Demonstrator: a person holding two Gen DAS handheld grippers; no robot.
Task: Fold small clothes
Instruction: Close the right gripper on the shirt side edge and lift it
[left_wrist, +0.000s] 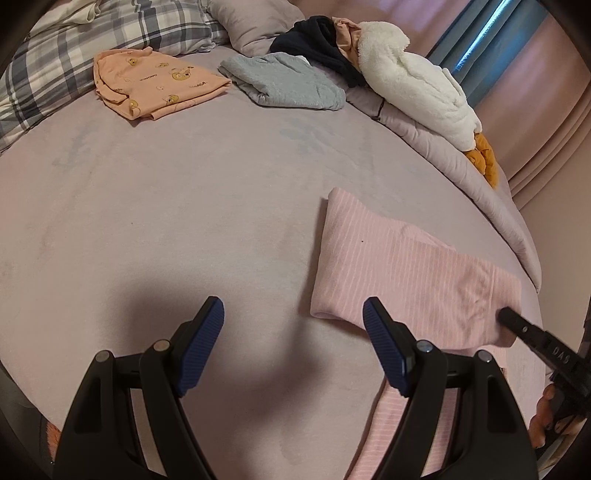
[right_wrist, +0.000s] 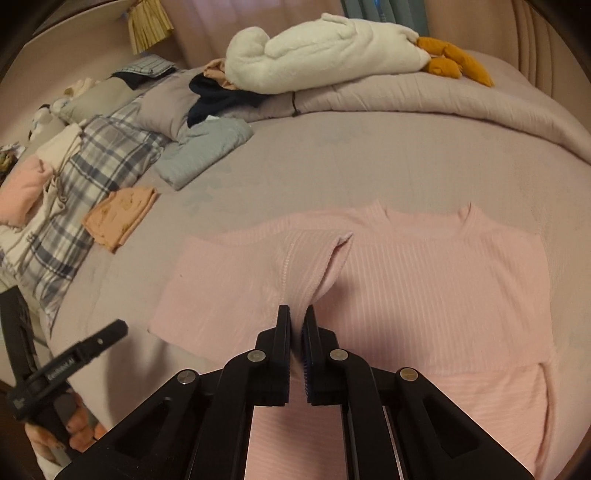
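Bed (left_wrist: 184, 206) in a mauve sheet, rumpled quilt (right_wrist: 424, 99) along its far edge, plaid pillow (left_wrist: 92, 48), pink walls, blue-grey curtain (left_wrist: 480, 40), dim warm light

black plastic left gripper (left_wrist: 293, 317), ribbed blue pads, silver pivot pins, right gripper (right_wrist: 297, 325) alike

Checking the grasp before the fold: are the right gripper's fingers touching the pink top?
Touching. The right wrist view shows the right gripper shut on a pinched-up ridge of the pink top.
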